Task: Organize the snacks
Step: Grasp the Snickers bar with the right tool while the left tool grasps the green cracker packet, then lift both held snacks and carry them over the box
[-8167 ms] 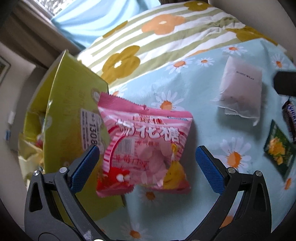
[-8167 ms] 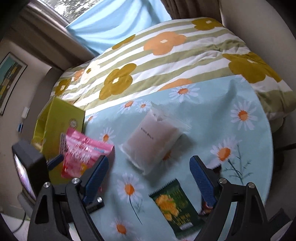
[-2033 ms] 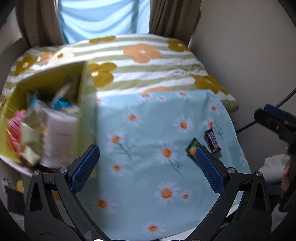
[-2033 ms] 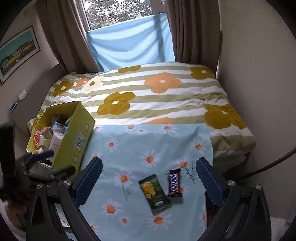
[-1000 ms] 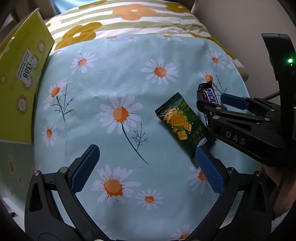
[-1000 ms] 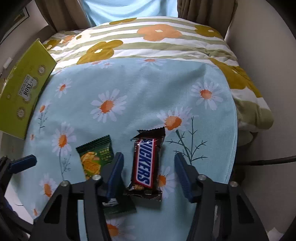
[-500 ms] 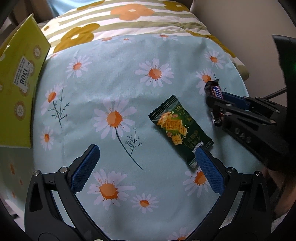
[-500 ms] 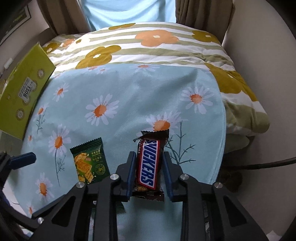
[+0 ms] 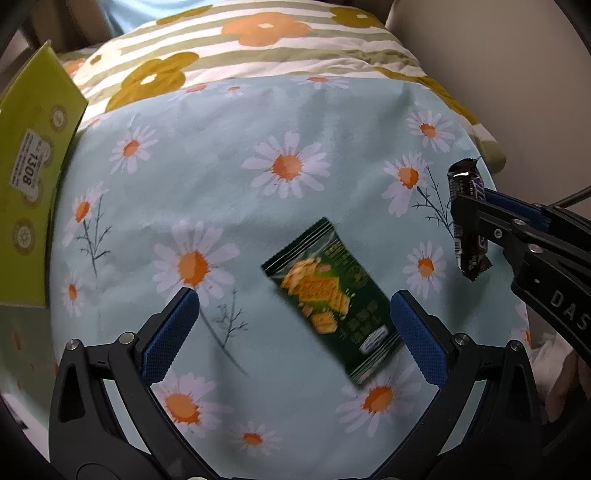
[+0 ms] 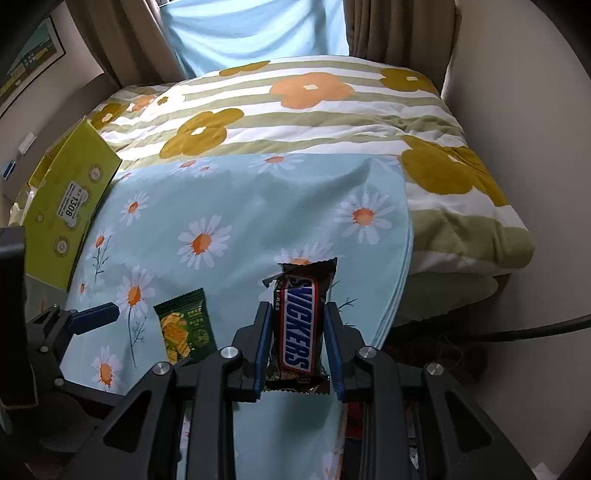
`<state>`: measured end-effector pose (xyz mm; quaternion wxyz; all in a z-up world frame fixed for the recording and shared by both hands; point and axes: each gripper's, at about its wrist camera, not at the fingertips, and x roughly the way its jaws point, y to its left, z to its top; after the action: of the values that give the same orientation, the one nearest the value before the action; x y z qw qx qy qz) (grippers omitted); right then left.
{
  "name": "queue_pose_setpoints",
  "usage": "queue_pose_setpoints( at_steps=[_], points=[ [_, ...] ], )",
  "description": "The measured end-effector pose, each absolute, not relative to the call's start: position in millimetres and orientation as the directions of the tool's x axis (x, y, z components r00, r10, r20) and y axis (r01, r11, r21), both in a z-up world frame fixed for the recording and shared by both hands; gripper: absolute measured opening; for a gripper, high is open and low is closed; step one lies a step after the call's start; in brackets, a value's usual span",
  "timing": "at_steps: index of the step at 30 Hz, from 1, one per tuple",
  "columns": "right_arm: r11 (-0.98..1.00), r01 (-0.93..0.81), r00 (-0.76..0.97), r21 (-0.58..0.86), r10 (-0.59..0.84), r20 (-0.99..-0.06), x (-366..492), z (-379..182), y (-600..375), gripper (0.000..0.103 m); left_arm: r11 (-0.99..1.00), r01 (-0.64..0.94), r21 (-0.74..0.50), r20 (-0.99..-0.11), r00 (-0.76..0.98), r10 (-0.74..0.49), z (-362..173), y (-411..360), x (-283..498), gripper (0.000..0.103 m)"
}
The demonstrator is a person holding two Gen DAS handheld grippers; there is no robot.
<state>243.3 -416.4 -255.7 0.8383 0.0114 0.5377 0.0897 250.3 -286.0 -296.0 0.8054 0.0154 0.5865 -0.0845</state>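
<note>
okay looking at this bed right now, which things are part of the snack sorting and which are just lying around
Part of the job:
- Snickers bar, clamped in the right tool
- green cracker packet, flat on the cloth between the open fingers of the left tool
- yellow-green box at the cloth's left edge

Just lying about:
- daisy-print cloth
- striped floral blanket
- curtains
- framed picture
- black cable

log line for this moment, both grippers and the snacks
right gripper: shut on Snickers bar | left gripper: open over green cracker packet | yellow box: at cloth edge
</note>
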Motion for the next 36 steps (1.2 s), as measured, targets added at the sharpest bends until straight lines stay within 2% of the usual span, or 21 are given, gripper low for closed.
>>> queue_pose_setpoints(
  at_steps=[8,22,23,26,28,30,31,36],
  points=[
    [0.983,-0.133,0.392,0.129,0.172,-0.904,244.7,-261.4,-422.4,0.025,0.982,0.191,0.004,-0.957,0.286,-0.052,-312.6,-305.8,254.1,0.103],
    [0.971,-0.177,0.373,0.159,0.215,-0.903,244.6,-266.5,-404.6,0.025,0.982,0.189,0.011,-0.965,0.261,-0.039,-310.3,-276.8,258.7,0.102],
    [0.971,-0.178,0.371,0.160,0.217,-0.903,244.5,-267.0,-404.1,0.025,0.978,0.207,0.018,-0.964,0.262,-0.038,-311.3,-280.1,260.8,0.101],
    [0.971,-0.174,0.371,0.164,0.219,-0.902,243.7,-267.3,-404.8,0.025,0.969,0.245,-0.012,-0.967,0.245,-0.074,-313.0,-288.0,263.9,0.080],
    [0.971,-0.171,0.371,0.168,0.221,-0.902,243.4,-267.3,-405.6,0.025,0.964,0.265,-0.017,-0.966,0.246,-0.084,-310.7,-292.9,261.8,0.071],
    [0.971,-0.169,0.371,0.171,0.224,-0.901,243.8,-267.1,-406.0,0.025,0.954,0.299,-0.021,-0.963,0.251,-0.099,-306.9,-298.7,260.7,0.046],
    [0.970,-0.169,0.371,0.175,0.227,-0.900,244.0,-266.8,-406.3,0.025,0.949,0.313,-0.020,-0.963,0.251,-0.103,-305.4,-301.5,259.9,0.043],
    [0.968,-0.175,0.376,0.181,0.235,-0.896,243.5,-263.7,-404.9,0.025,0.946,0.322,-0.028,-0.965,0.237,-0.109,-304.3,-300.7,261.0,0.042]
  ],
)
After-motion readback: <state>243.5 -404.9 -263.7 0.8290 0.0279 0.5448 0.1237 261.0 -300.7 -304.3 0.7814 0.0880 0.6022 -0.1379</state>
